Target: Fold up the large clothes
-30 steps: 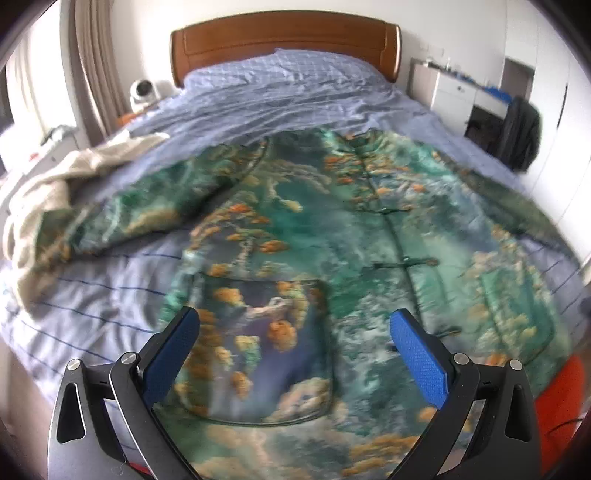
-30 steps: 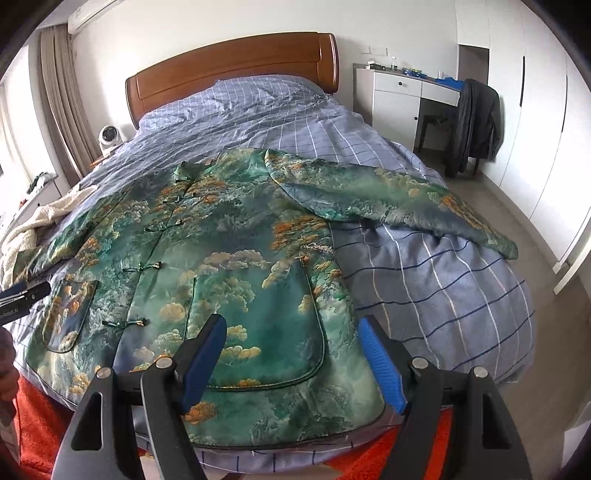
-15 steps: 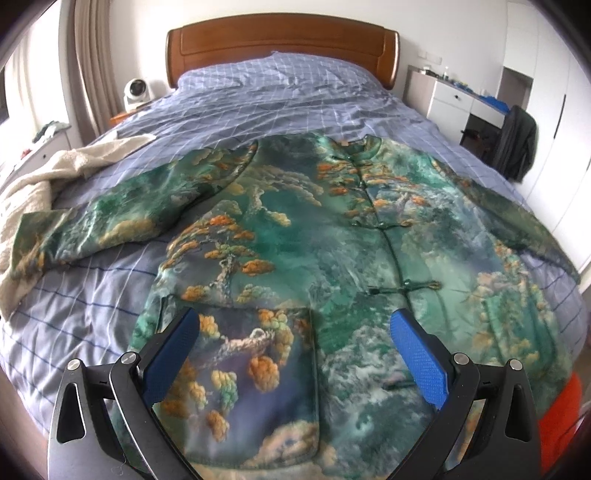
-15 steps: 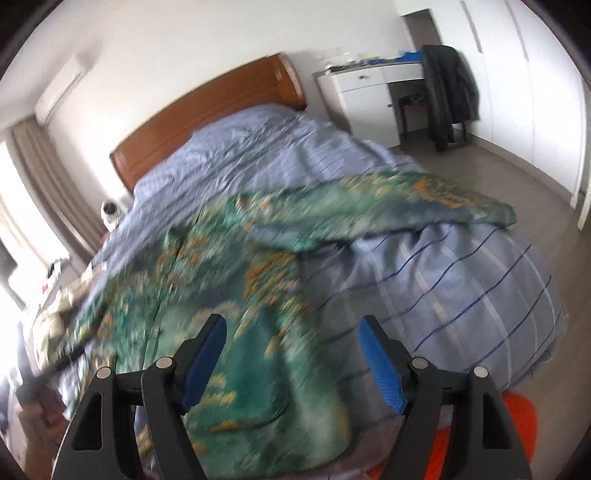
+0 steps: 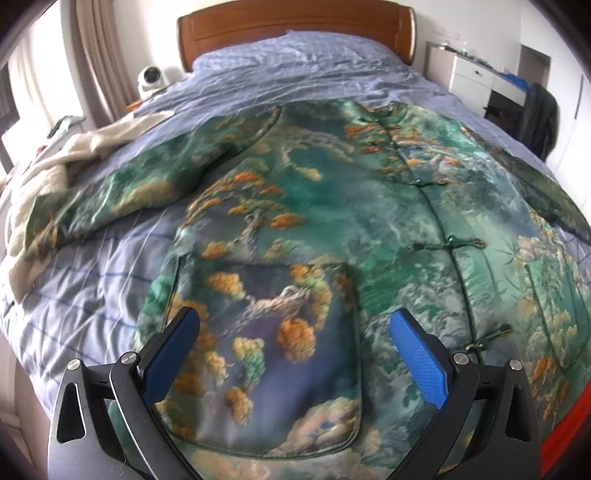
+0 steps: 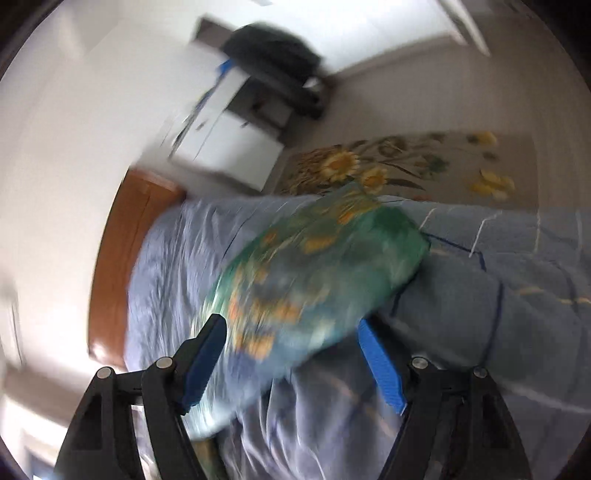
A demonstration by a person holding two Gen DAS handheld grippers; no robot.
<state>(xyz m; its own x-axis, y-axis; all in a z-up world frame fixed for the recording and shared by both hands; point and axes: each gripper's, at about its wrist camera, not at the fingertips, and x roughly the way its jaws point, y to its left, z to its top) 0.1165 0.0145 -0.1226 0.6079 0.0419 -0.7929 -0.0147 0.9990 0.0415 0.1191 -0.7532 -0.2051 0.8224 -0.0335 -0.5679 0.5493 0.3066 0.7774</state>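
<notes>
right gripper [image 6: 291, 354] swung toward sleeve [image 6: 317, 273] | jacket [image 5: 332, 221] spread flat, buttoned | both jaws apart

1. A bed [image 5: 110, 280] with a wooden headboard [image 5: 295, 26] is covered by a blue checked quilt [image 5: 303, 66].
2. A green patterned jacket [image 5: 332, 206] is spread flat on the quilt.
3. A cream blanket [image 5: 55, 166] is bunched at the bed's left edge.
</notes>
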